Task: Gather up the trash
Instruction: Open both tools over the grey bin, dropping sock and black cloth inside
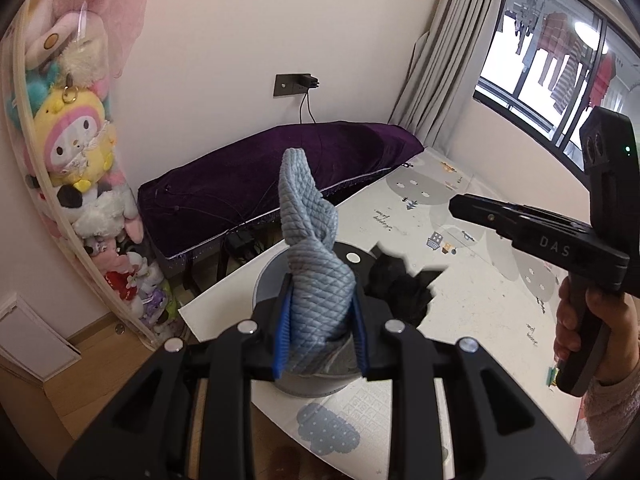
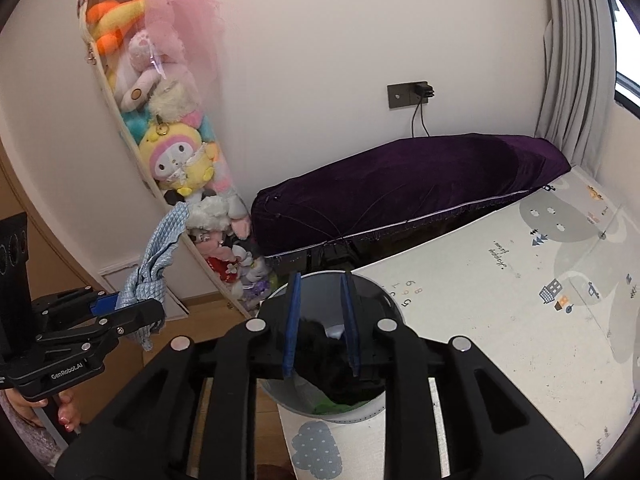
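Two handheld grippers are counted, one cloth, one bin, one play mat. Far left, a clear hanging toy bag [image 1: 60, 152] is stuffed with plush toys; too many are overlapped for a reliable count. Next, one purple-covered long object [image 1: 256, 176] is set along the wall, with one wall socket [image 1: 286, 85] above it and a plug with two black cables hanging down. The left gripper [image 1: 318, 344] is seen with jaws narrowly parted and clamped on one grey-blue quilted cloth [image 1: 308, 248], which is twisted and stands up between the blue pads [image 1: 281, 340]; "GenRobot.AI" is read on its body in the right wrist view. Directly behind the cloth, one round pale trash bin [image 1: 264, 280] is placed at the mat edge, holding dark material and something green [image 2: 340, 404]. The right gripper [image 2: 322, 328] is held above the bin mouth, jaws partly open with nothing visibly pinched between the pads; "DAS" is read on its side in the left wrist view. A black crumpled item [image 1: 400, 284] is seen below its tip, over the bin. The play mat [image 1: 480, 280] carries script text, not legible, and the digits 8, 9, 6, 5. Far right, one window [image 1: 552, 52] is seen with laundry hung outside.
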The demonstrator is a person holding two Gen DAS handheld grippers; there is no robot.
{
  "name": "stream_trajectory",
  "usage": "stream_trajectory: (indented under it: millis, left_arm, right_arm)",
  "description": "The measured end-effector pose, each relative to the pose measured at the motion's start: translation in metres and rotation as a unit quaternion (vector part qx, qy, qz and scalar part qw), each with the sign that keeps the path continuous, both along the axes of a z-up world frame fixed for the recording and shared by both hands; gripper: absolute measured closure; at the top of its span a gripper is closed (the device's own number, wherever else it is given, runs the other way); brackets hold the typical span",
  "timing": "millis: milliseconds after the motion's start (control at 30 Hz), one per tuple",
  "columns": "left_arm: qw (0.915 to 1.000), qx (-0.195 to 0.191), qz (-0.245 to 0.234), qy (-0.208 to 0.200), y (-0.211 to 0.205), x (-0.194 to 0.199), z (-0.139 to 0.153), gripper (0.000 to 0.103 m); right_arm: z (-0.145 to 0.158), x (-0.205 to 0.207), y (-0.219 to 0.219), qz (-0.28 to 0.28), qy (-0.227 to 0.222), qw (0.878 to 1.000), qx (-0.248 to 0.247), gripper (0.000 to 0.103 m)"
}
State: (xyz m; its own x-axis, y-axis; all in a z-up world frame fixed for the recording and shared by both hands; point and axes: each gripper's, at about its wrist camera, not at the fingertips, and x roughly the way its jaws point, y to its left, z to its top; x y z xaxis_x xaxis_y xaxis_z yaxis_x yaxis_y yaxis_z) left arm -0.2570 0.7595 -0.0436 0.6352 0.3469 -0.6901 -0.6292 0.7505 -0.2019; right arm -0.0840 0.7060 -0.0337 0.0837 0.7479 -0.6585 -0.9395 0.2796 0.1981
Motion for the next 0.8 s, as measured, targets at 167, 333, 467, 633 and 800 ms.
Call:
stream_trajectory:
  millis: [167, 333, 467, 633, 800]
  left_arm:
    - [0.9993, -0.007, -0.037, 0.001, 0.016, 0.016, -0.002, 0.077]
    - [0.9975, -0.006, -0.071, 0.006, 0.021, 0.031, -0.002, 0.075]
    - [0.995, -0.008, -0.099, 0.009, 0.022, 0.043, -0.004, 0.057]
    - [0.9929, 0.001, -0.118, 0.006, 0.022, 0.056, -0.005, 0.033]
    - [0.9897, -0.004, -0.143, -0.002, 0.02, 0.061, -0.003, 0.033]
  right_arm:
    - [-0.003, 0.005, 0.01, -0.024, 0.008, 1.0, -0.011, 0.082]
    - [-0.003, 0.009, 0.011, -0.045, 0.006, 0.999, -0.013, 0.076]
    - [-0.001, 0.01, 0.003, -0.066, 0.004, 0.998, -0.014, 0.073]
    - [0.0, 0.01, -0.01, -0.095, -0.003, 0.995, -0.019, 0.071]
    - [0.0, 0.009, -0.03, -0.129, -0.006, 0.991, -0.026, 0.071]
